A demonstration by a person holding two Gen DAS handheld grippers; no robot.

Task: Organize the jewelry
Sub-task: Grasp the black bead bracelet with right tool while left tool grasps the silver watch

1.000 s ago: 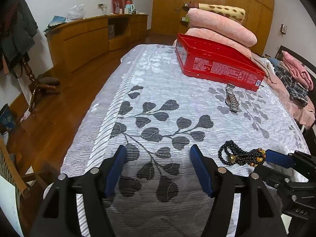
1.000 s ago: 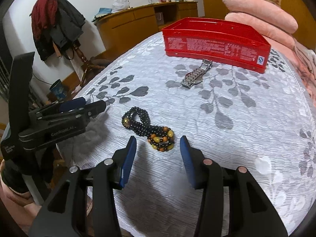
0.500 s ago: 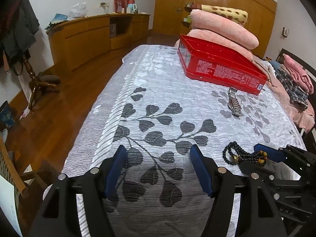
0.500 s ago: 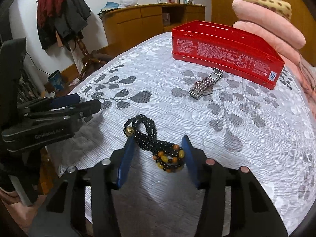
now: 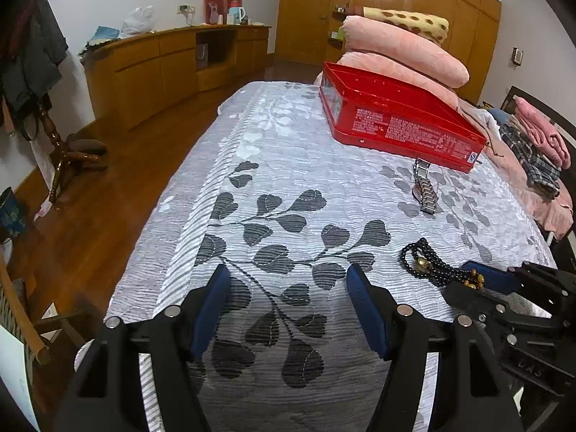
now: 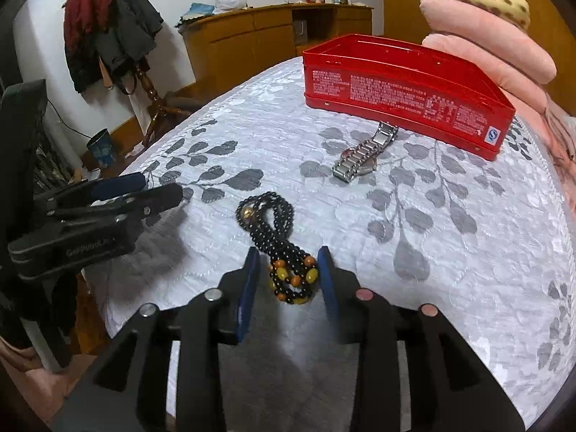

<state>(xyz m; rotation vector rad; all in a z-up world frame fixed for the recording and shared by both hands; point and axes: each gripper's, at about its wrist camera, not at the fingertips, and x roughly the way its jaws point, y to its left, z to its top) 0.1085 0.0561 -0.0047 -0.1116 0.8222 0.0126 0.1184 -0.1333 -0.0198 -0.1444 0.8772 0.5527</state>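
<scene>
Right gripper (image 6: 288, 273): lower centre of the right wrist view, fingers partly closed around the amber-and-orange end of the bead bracelet (image 6: 279, 248). A narrow gap shows between each blue pad and the beads; whether either pad touches them cannot be determined. The bracelet lies on the bedspread (image 6: 450, 252), and its black-bead loops with one gold bead extend toward frame centre beyond the fingertips.

Left gripper (image 5: 288, 280): lower centre of the left wrist view, fingers spread wide, nothing between them. Only the leaf-patterned bedspread (image 5: 273, 165) shows below. In the right wrist view this gripper (image 6: 151, 187) appears at the left edge, side-on.

In the left wrist view the bracelet (image 5: 428, 262) sits at lower right, with the right gripper (image 5: 482, 280) over its far end.

Metal watch (image 6: 363, 154): right of centre in the upper half of the right wrist view, lying flat on the bedspread just in front of the red tin (image 6: 406, 90), well apart from the bracelet. In the left wrist view the watch (image 5: 424, 187) is at right of centre, below the red tin (image 5: 396, 122) at upper right.

The tin is open at the top, and its interior contents cannot be determined. Stacked pink pillows (image 5: 403, 50) sit behind it
</scene>
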